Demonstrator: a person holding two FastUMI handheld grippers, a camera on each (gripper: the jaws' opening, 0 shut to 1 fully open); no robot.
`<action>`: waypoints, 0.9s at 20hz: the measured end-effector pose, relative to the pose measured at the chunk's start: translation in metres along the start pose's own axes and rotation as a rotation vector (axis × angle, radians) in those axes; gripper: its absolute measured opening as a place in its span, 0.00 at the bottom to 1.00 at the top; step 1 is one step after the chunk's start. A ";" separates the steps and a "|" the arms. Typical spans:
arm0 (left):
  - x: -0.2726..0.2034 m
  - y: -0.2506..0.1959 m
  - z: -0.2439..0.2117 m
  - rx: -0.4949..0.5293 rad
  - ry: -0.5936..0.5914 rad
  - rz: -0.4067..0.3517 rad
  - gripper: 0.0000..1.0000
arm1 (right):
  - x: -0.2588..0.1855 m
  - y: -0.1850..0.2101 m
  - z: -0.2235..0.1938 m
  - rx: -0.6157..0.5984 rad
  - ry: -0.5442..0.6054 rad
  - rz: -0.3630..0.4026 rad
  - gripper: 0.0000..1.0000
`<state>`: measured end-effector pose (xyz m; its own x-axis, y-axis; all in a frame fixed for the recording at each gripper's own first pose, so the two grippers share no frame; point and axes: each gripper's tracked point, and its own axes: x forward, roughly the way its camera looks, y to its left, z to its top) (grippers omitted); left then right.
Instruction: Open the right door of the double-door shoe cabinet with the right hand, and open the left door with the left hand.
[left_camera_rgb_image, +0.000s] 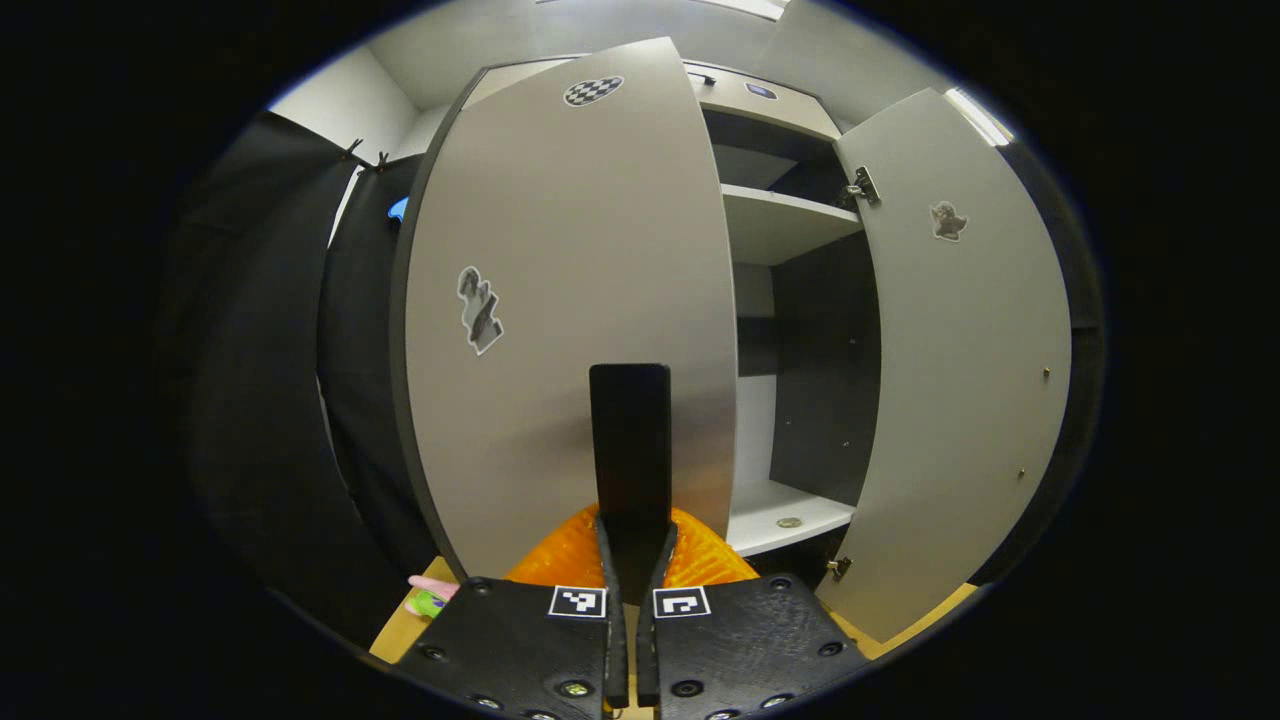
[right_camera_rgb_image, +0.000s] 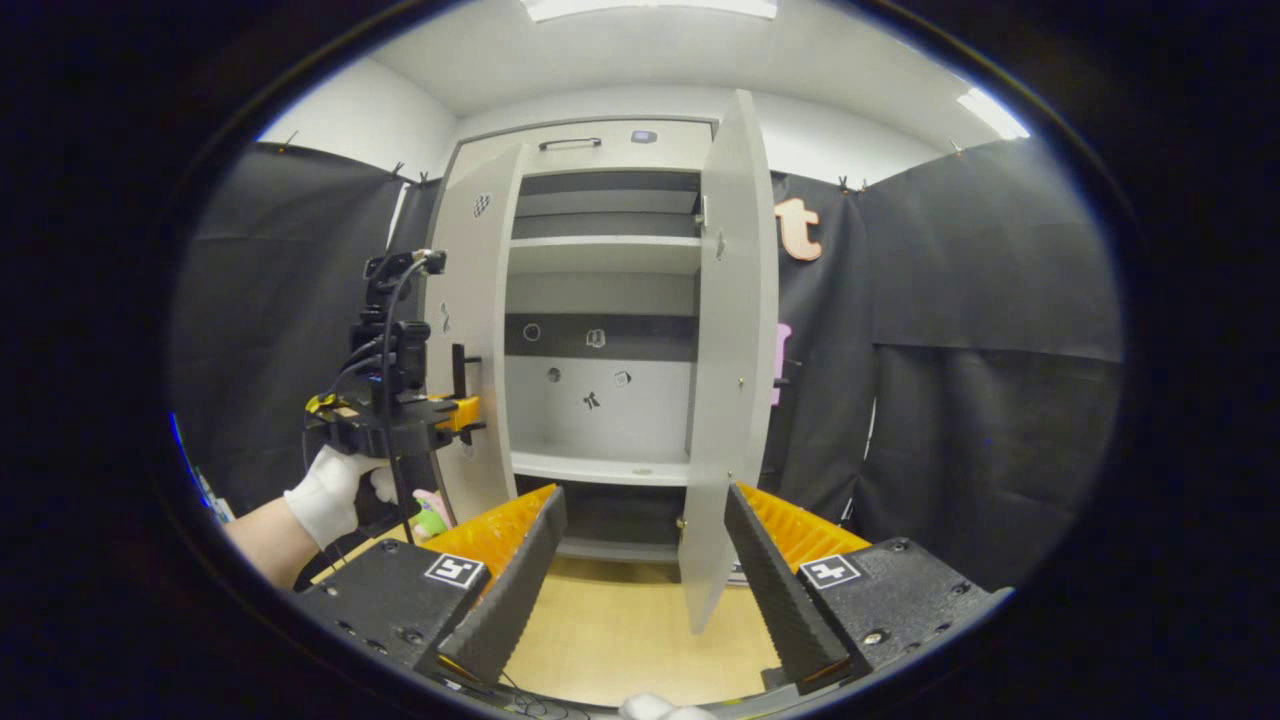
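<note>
Left door on its way out, right door already wide

The left gripper (left_camera_rgb_image: 631, 560) has its fingers pinched narrow on the dark handle (left_camera_rgb_image: 630, 440) of the left door (left_camera_rgb_image: 560, 300), though the contact itself is hard to see from behind. The right door (right_camera_rgb_image: 735, 340) stands edge-on and the right gripper (right_camera_rgb_image: 645, 560) hangs spread and empty, close in front of it. Best now: a steady arc around the hinge, wrist turning with the panel, so the handle doesn't slip.
</note>
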<state>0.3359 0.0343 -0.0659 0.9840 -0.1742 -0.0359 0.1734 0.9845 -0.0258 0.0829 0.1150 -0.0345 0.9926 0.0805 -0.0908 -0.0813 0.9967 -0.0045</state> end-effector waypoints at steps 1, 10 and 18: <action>-0.003 0.002 0.000 -0.003 -0.001 -0.003 0.03 | -0.001 0.002 0.000 0.001 -0.001 0.006 0.99; -0.040 0.034 -0.001 0.007 -0.020 0.024 0.02 | 0.005 0.028 -0.004 0.010 0.000 0.048 0.99; -0.069 0.080 -0.007 0.016 -0.025 0.068 0.00 | 0.012 0.055 -0.004 0.017 0.003 0.090 0.99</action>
<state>0.2818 0.1246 -0.0724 0.9942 -0.1067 -0.0115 0.1066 0.9943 -0.0078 0.0896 0.1706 -0.0397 0.9810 0.1703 -0.0927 -0.1691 0.9854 0.0204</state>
